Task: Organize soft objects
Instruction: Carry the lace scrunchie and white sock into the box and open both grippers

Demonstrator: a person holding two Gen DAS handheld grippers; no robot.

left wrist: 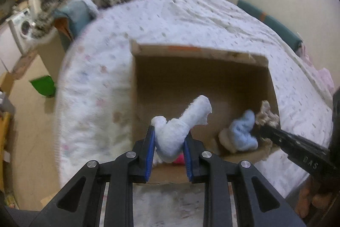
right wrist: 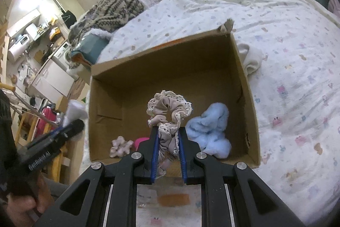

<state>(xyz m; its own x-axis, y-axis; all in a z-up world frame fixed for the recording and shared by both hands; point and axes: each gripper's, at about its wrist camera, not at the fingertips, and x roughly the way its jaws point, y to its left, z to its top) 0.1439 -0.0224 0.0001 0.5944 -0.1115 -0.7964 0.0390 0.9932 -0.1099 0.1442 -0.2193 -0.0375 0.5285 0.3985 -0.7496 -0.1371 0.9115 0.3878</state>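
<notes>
While clamped over the cardboard box [right wrist: 244, 86]: left gripper [left wrist: 169, 139] on fuzzy pale-blue cloth [left wrist: 182, 124], right gripper [right wrist: 168, 134] on lace-edged beige scrunchie [right wrist: 169, 109].

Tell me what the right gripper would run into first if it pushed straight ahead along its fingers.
Probably the inside of the cardboard box: the right gripper, shut on the beige lace scrunchie, points into its open top. The blue fluffy scrunchie lies just right of that line. Depth is unclear.

Open cardboard box [right wrist: 244, 82] on the bed. My left fingers [left wrist: 149, 142] pinch a pale-blue fleece piece [left wrist: 180, 127]; my right, a beige lace-edged scrunchie [right wrist: 167, 112]. Inside: fluffy blue item [right wrist: 210, 131], small pink scrunchie [right wrist: 120, 146].
</notes>
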